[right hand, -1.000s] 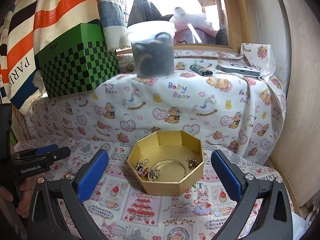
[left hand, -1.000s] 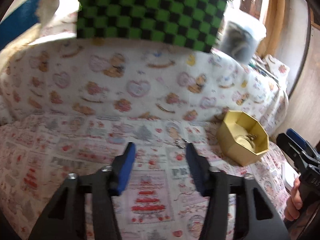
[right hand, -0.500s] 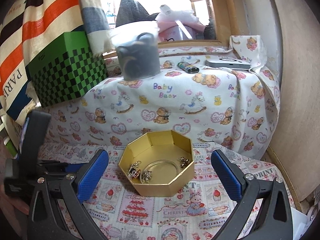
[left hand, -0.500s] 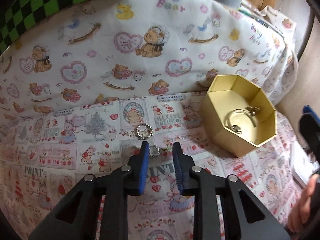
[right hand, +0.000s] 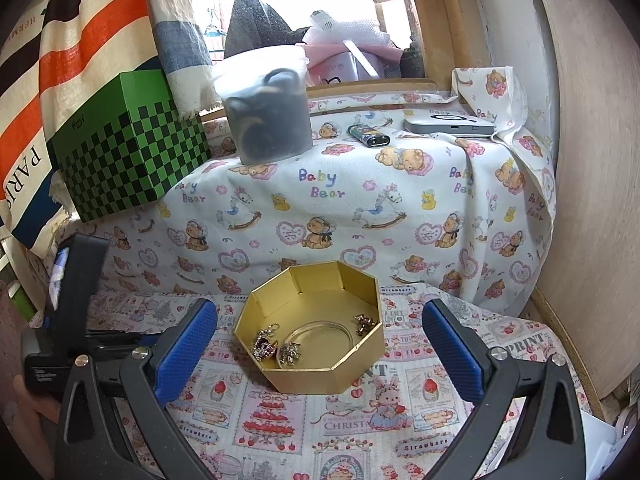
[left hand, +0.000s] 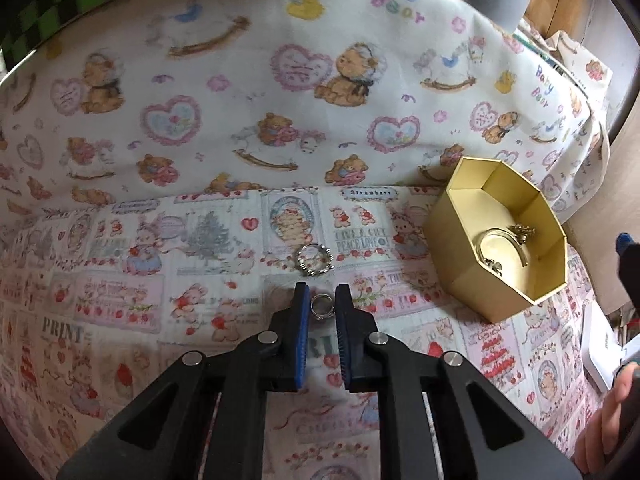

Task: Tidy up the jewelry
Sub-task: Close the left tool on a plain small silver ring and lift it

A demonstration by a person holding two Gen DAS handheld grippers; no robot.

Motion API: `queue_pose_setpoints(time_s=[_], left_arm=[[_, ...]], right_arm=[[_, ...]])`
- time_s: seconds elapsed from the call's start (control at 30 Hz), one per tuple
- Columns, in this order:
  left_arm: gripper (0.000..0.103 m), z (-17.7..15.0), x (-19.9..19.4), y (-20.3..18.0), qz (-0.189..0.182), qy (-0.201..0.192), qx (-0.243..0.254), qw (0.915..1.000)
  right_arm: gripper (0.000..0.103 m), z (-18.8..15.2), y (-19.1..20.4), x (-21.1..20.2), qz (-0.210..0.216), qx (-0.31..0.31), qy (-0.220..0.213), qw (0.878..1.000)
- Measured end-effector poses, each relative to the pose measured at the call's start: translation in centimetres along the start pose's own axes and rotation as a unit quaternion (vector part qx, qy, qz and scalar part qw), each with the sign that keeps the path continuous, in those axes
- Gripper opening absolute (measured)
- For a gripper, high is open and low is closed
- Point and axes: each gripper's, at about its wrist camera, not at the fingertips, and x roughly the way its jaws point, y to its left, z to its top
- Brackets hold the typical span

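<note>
Whereas a second ago the left tool (left hand: 322, 300) was held wide apart and well short of the loose jewelry, it has since been brought forward and tipped down over the small ring (left hand: 321, 306), which is now bracketed between the blue pads (left hand: 303, 312). The jaws are closing at this moment; the ring lies between them on the printed cloth of the surface (left hand: 120, 300), and it cannot be told whether the pads already press on it. A pickup is judged to be in hand, with the ring not yet lifted. Just beyond the tips, a larger beaded ring (left hand: 315, 259) is left on the cloth, so at least two pieces are judged to remain unsorted.

The right tool (right hand: 320, 344) has been kept almost still; it is spread wide and empty, with the gold octagonal box (right hand: 316, 378) seen between its pads. In the box a thin bangle (right hand: 320, 330) is laid, with a dark charm (right hand: 265, 347) and a small sparkling piece (right hand: 290, 353) at its near left and another small piece (right hand: 365, 323) at the right. On the raised ledge behind, a translucent tub (right hand: 266, 112) of dark items is stood beside a green checkered box (right hand: 132, 156).
</note>
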Motion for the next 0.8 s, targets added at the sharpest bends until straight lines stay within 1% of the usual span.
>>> queue_pose_setpoints(time_s=[0.13,0.2,0.27,0.3,0.37,0.47,0.53,0.57,0.6,0.63,0.7,0.73,0.77,0.8], left_arm=[[0.012,-1.0,-3.1,1.2,0.014,-0.034,0.018,0.9992],[0.012,-1.2,-4.6,2.4,0.01,-0.054,0.015,0.9984],[0.012,-1.7,-6.7,3.9,0.005,-0.087,0.005,0.9962],[0.012,-2.0,-7.6,4.6,0.008,-0.104,-0.001,0.9945],[0.012,-2.1,-8.8,5.6,0.016,-0.117,-0.008,0.993],[0.012,-1.6,-9.9,7.0,-0.007,-0.125,-0.024,0.9918],[0.012,-1.9,-10.3,7.6,-0.005,-0.132,-0.031,0.9908],[0.012,-2.1,-10.6,7.8,0.003,-0.136,-0.029,0.9903],[0.012,-2.2,-10.5,7.7,0.014,-0.14,-0.026,0.9897],[0.012,-2.2,-10.6,7.8,0.023,-0.145,-0.026,0.9889],[0.012,-2.5,-10.5,8.5,0.029,-0.15,-0.027,0.9878],[0.012,-2.4,-10.6,8.7,0.036,-0.155,-0.029,0.9869],[0.012,-2.3,-10.2,8.7,0.051,-0.16,-0.028,0.9854],[0.012,-2.4,-10.3,8.9,0.067,-0.166,-0.026,0.9835]], right_arm=[[0.103,-0.2,0.6,0.0,0.0,-0.011,0.003,1.0],[0.103,-0.2,1.1,-0.3,-0.007,-0.013,0.012,1.0],[0.103,-0.3,1.9,-0.8,-0.005,-0.016,0.022,1.0],[0.103,-0.3,2.5,-1.2,0.009,-0.028,0.019,0.999],[0.103,-0.3,3.7,-1.7,0.023,-0.051,0.017,0.998],[0.103,0.1,5.4,-1.8,0.04,-0.056,0.022,0.997],[0.102,0.8,6.7,-1.2,0.059,-0.055,0.043,0.996],[0.099,1.1,7.5,-0.8,0.065,-0.057,0.053,0.995],[0.091,1.4,8.2,-0.5,0.071,-0.06,0.06,0.994],[0.086,1.9,9.1,0.0,0.079,-0.066,0.069,0.992],[0.083,2.3,10.7,1.0,0.086,-0.073,0.085,0.99],[0.076,2.4,11.6,1.8,0.092,-0.075,0.1,0.988],[0.072,2.4,12.1,2.6,0.095,-0.077,0.112,0.986],[0.064,2.3,12.7,3.6,0.1,-0.076,0.13,0.984]])
